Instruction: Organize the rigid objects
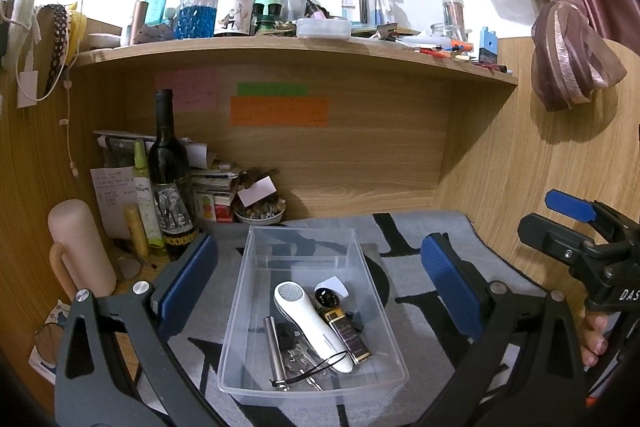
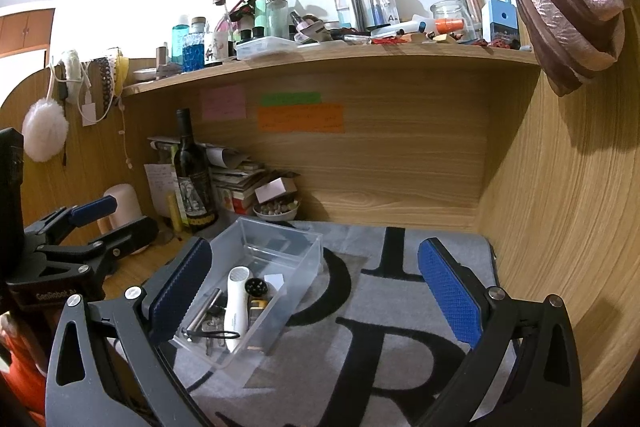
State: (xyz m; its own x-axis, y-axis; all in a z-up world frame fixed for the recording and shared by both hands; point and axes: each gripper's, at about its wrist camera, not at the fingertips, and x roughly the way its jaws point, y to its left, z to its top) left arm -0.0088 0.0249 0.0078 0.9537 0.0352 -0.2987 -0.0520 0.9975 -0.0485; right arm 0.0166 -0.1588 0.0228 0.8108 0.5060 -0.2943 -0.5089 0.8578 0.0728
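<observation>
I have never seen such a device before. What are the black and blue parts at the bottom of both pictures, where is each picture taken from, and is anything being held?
These are two hand-held grippers, each with a camera looking along its fingers. One picture is from the left gripper, the other from the right gripper. The blue pads are the fingertips. Both grippers are open and hold nothing. On the desk lies a grey mat with black letters. On it stands a clear plastic box holding a white handheld device, a metal tube, keys and other small items. A dark wine bottle stands in the back corner.

A home desk nook: wooden shelf (image 1: 280,49) crowded with toiletry bottles, sticky notes (image 1: 279,111), tied curtain (image 1: 568,39).
</observation>
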